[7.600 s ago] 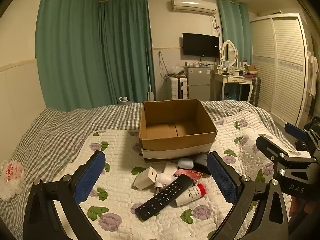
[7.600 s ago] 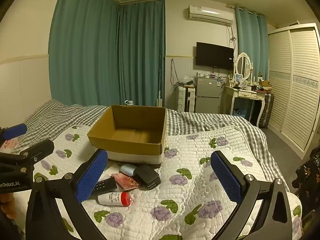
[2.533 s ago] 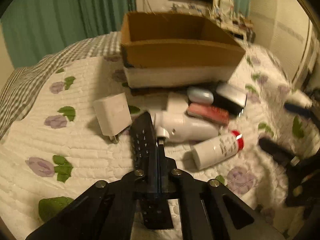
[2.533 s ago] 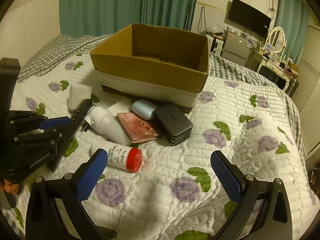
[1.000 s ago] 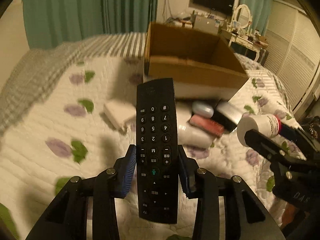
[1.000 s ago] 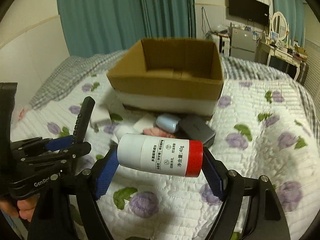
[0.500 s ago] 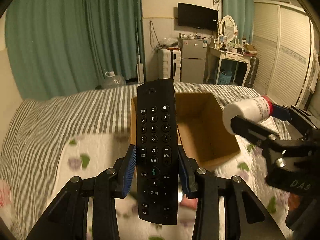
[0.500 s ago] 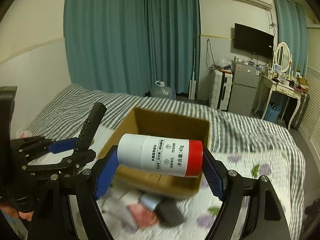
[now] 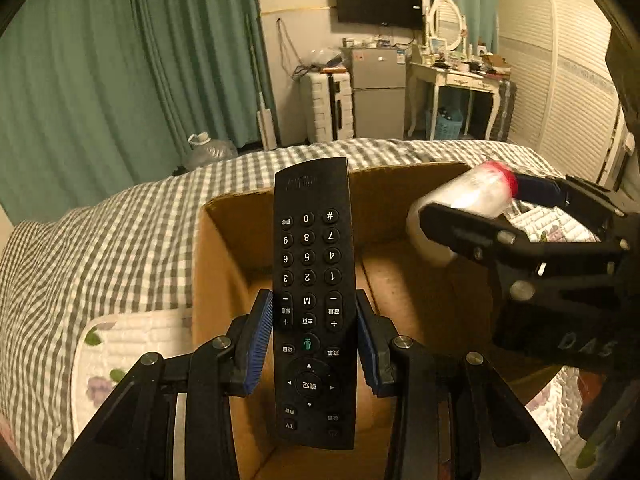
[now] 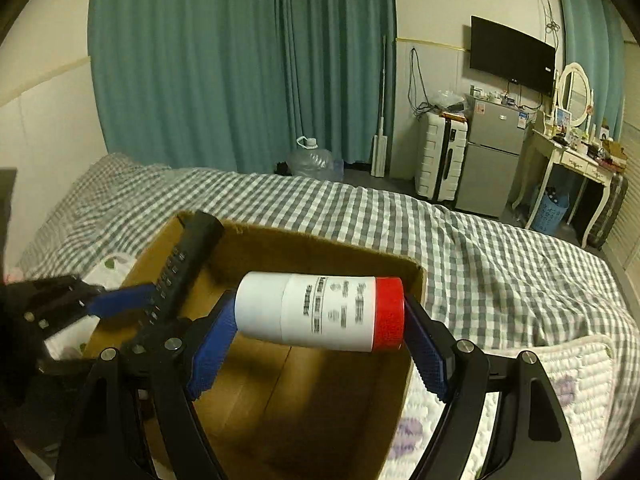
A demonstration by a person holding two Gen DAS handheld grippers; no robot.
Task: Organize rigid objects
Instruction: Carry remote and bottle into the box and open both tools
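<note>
My left gripper [image 9: 314,344] is shut on a black remote control [image 9: 310,280], held lengthwise above the open cardboard box [image 9: 224,248]. My right gripper [image 10: 320,344] is shut on a white tube with a red cap [image 10: 320,312], held crosswise over the box [image 10: 320,400]. In the left wrist view the tube [image 9: 460,208] and right gripper [image 9: 500,216] hang over the box's right side. In the right wrist view the remote [image 10: 184,264] and left gripper [image 10: 120,300] are over the box's left side. The box floor looks bare.
The box sits on a bed with a grey checked cover [image 10: 460,248] and a white flowered quilt [image 9: 120,344]. Beyond the bed are green curtains [image 10: 240,60], a water jug [image 10: 312,160], a small fridge [image 10: 492,160] and a dressing table [image 10: 568,160].
Both grippers moved forward and down over the box, each still holding its object. The box now fills the lower part of both views, and the items on the quilt are out of sight.
</note>
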